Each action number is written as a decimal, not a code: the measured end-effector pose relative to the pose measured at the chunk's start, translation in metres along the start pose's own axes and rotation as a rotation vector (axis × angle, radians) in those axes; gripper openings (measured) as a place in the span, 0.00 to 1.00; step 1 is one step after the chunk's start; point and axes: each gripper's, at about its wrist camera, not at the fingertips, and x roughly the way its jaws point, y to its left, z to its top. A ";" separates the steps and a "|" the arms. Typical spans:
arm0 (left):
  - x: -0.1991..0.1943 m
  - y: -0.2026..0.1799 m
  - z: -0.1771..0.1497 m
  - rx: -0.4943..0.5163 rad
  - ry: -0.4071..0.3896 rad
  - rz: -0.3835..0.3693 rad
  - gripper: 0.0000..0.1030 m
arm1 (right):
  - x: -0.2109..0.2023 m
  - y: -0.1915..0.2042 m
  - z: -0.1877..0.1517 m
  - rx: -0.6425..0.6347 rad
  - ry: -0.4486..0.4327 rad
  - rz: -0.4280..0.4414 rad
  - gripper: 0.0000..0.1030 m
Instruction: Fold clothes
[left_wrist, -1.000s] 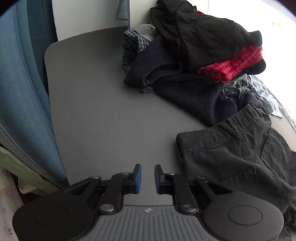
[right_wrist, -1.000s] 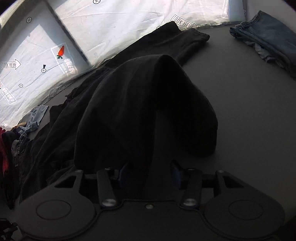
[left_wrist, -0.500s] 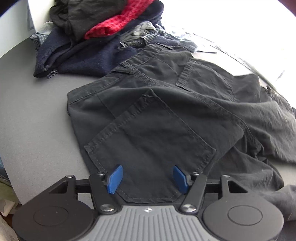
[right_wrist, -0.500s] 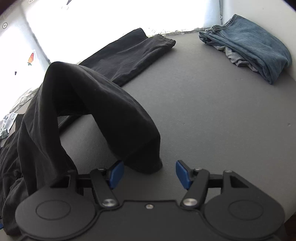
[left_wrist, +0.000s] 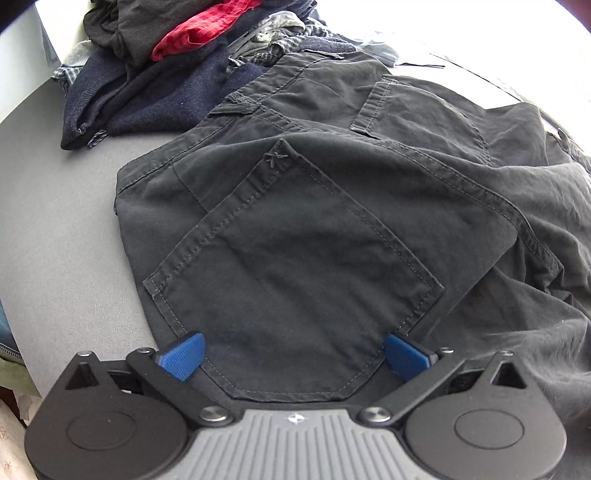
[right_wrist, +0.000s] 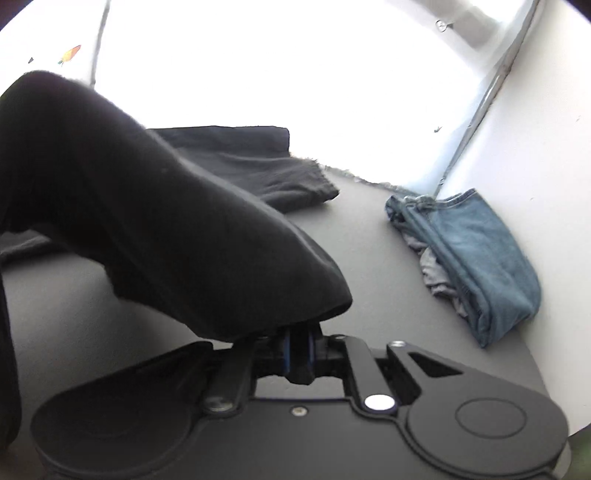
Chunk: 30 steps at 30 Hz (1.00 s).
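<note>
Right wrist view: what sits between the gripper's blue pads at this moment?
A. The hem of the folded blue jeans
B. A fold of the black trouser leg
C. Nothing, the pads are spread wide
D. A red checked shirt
B. The right gripper has its pads closing on the end of the black trouser leg, which arches up from the grey table; the blue jeans lie apart by the wall.

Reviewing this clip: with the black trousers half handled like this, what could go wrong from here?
1. The right claw is closing on just the hem of the black trouser leg; so thin a bite may slip when pulled.
2. The left claw is opening over the back pocket; closing there could pinch only the pocket layer.
3. The pile of clothes touches the waistband and might get dragged along.
</note>
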 end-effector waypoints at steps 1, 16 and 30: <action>0.000 -0.001 0.001 0.000 0.002 0.005 1.00 | -0.003 -0.016 0.014 0.035 -0.040 -0.053 0.08; 0.002 -0.005 0.005 -0.006 0.014 0.020 1.00 | 0.043 -0.104 -0.052 0.444 0.330 -0.033 0.49; 0.004 -0.006 0.007 -0.011 0.027 0.017 1.00 | 0.082 -0.118 -0.124 1.153 0.303 0.263 0.59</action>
